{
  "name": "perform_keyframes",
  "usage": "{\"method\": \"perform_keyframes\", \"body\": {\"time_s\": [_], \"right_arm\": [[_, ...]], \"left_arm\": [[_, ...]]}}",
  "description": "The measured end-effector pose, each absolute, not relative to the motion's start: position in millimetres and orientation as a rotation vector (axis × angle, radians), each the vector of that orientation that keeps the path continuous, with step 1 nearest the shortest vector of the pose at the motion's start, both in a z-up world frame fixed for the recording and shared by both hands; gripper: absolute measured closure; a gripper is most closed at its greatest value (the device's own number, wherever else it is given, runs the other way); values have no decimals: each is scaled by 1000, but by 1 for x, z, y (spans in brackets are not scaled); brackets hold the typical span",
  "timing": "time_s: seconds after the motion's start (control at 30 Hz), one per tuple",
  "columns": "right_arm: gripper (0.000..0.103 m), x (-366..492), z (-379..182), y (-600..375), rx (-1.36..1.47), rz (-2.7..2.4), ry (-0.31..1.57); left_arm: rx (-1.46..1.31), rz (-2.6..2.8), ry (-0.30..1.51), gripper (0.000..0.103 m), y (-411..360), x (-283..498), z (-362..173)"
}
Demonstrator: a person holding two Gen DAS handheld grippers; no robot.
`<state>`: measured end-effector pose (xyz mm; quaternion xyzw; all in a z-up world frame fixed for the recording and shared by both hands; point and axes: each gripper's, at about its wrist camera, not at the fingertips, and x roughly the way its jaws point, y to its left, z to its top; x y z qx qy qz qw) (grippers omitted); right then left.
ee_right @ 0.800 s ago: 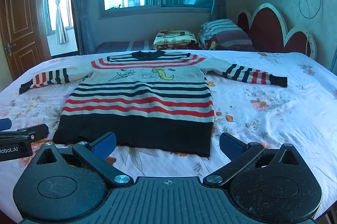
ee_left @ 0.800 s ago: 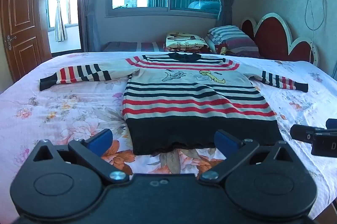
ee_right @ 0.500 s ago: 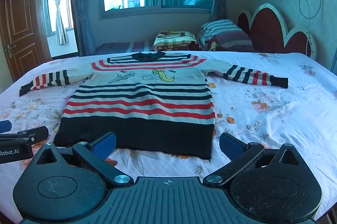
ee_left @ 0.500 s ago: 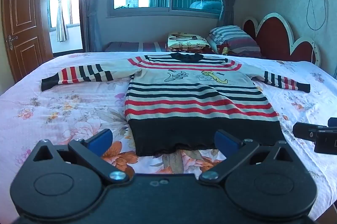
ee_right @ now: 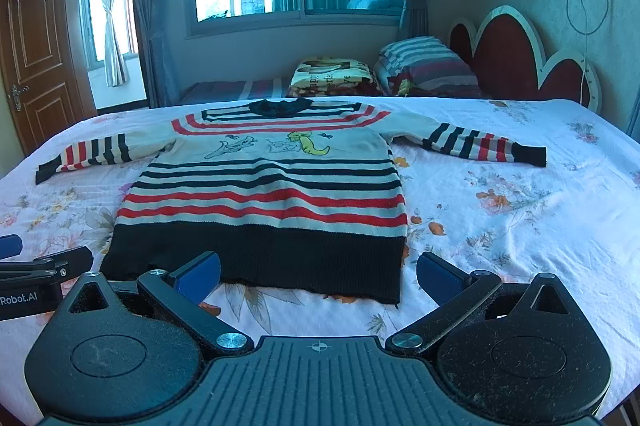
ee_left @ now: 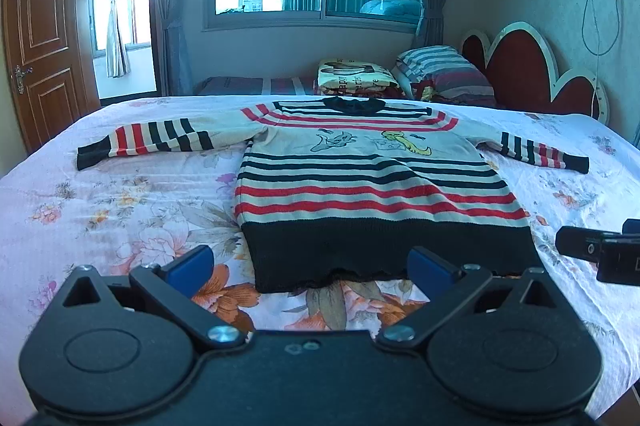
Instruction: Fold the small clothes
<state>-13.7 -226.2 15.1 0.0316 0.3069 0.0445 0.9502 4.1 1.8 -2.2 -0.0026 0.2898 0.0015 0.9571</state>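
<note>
A small knitted sweater (ee_left: 372,181) (ee_right: 264,193) lies flat on the bed, face up, both sleeves spread sideways. It has red and black stripes on cream, a cartoon print on the chest and a wide black hem toward me. My left gripper (ee_left: 310,268) hovers open just short of the hem's left half, nothing between its blue pads. My right gripper (ee_right: 318,276) hovers open before the hem's right corner, also empty. Each gripper shows at the edge of the other's view: the right gripper (ee_left: 600,252) and the left gripper (ee_right: 36,274).
The bed (ee_left: 100,209) has a white floral sheet. At its far side lie a folded blanket (ee_left: 354,75) and a striped pillow (ee_left: 444,73) by a red headboard (ee_left: 532,73). A window and a wooden door (ee_left: 40,37) stand beyond.
Both grippers have crept slightly forward toward the hem, so the sweater sits a little nearer in both views. Jaws stay wide.
</note>
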Motion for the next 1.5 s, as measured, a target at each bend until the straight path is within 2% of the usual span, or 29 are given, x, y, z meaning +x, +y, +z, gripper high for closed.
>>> {"method": "perform_keyframes", "body": {"time_s": [1.5], "right_arm": [[0,-19,22,-235,81,64,604]], "left_arm": [[7,-14,569,0,-9,6,2]]}}
